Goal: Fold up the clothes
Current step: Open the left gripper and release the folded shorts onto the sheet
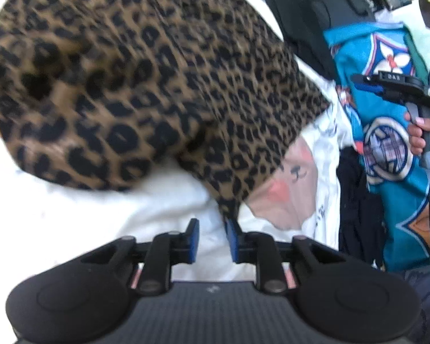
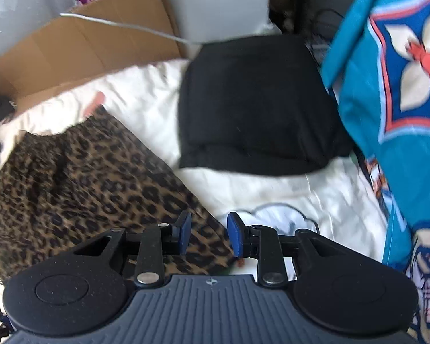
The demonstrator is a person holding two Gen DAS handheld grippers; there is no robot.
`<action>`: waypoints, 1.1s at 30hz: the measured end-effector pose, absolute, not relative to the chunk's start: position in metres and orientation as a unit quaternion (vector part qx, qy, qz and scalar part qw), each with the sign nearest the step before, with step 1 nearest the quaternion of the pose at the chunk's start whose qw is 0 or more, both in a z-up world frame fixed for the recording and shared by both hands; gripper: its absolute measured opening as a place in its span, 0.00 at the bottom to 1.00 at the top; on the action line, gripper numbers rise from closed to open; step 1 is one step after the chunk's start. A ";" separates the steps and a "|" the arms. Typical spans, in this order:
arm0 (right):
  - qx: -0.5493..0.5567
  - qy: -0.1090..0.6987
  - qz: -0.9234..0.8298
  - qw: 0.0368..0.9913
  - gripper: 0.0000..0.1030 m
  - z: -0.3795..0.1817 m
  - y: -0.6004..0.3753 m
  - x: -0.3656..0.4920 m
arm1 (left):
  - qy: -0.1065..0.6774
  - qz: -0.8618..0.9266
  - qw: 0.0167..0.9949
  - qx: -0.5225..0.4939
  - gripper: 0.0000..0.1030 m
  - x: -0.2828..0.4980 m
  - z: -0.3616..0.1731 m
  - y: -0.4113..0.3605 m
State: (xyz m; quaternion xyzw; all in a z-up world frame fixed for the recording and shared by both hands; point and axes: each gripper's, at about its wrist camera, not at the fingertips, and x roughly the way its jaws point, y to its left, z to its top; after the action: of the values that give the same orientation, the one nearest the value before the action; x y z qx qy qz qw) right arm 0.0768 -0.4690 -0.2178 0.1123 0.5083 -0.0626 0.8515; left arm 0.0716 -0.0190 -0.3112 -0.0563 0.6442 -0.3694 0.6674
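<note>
A leopard-print garment (image 1: 146, 80) lies bunched on the white bedding (image 1: 163, 200); it also shows in the right wrist view (image 2: 86, 189). My left gripper (image 1: 212, 240) is open with blue pads; a corner of the leopard cloth hangs by its right pad, not pinched. My right gripper (image 2: 207, 235) is open and empty, hovering over the garment's lower right edge. It also appears in the left wrist view (image 1: 392, 86), held by a hand.
A folded black garment (image 2: 258, 109) lies on the white bedding (image 2: 315, 195) ahead. A teal patterned cloth (image 2: 392, 91) (image 1: 387, 132) lies on the right. A cardboard box (image 2: 86, 48) stands at the back left. A dark cloth (image 1: 358, 206) lies beside the teal one.
</note>
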 end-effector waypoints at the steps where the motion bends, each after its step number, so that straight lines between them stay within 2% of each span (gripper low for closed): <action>1: 0.104 0.508 -0.061 0.853 0.34 -0.211 -0.465 0.081 | 0.638 -0.367 0.674 -0.059 0.26 0.075 -0.307 -0.014; 9: 0.063 0.460 -0.048 0.884 0.34 -0.140 -0.436 0.100 | 0.609 -0.350 0.707 -0.080 0.32 0.094 -0.290 0.034; 15: -0.006 0.450 -0.036 0.892 0.34 -0.102 -0.408 0.118 | 0.602 -0.318 0.729 -0.070 0.38 0.103 -0.295 0.069; 20: -0.028 0.453 -0.026 0.891 0.35 -0.074 -0.391 0.131 | 0.588 -0.304 0.746 -0.069 0.39 0.111 -0.295 0.087; 26: -0.053 0.477 -0.007 0.877 0.36 -0.077 -0.361 0.121 | 0.584 -0.266 0.761 -0.098 0.39 0.127 -0.306 0.105; 33: 0.064 0.501 -0.016 0.863 0.38 -0.143 -0.343 0.080 | 0.586 -0.247 0.754 -0.165 0.35 0.145 -0.327 0.105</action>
State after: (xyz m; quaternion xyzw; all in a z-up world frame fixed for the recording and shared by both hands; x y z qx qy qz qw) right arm 0.0803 -0.3431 -0.1426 0.0642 0.5010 -0.0164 0.8629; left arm 0.1450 0.1049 -0.3270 -0.1654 0.5859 -0.2471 0.7539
